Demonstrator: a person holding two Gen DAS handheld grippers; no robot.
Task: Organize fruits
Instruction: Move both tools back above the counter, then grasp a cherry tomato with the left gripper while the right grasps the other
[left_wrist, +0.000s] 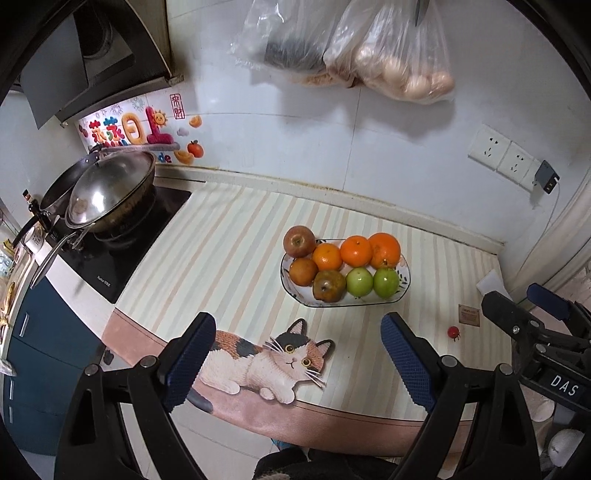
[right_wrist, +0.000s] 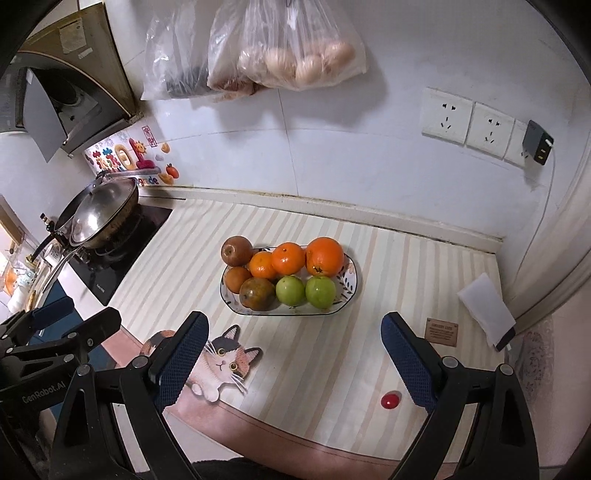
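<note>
At far left, a lidded wok (left_wrist: 110, 192) sits on the stove beneath colourful wall stickers (left_wrist: 140, 133) whose visible letters read "de". Centre: a fruit plate (left_wrist: 400, 291) on the striped surface (left_wrist: 221, 258) holds brown fruits, oranges and two green ones. Left claw (left_wrist: 298, 360), spread, holds nothing. Right claw (right_wrist: 294, 360), likewise spread and empty; its body, seen from the left, reads "DAS". The left claw's body reads "GenRobot.AI".
</note>
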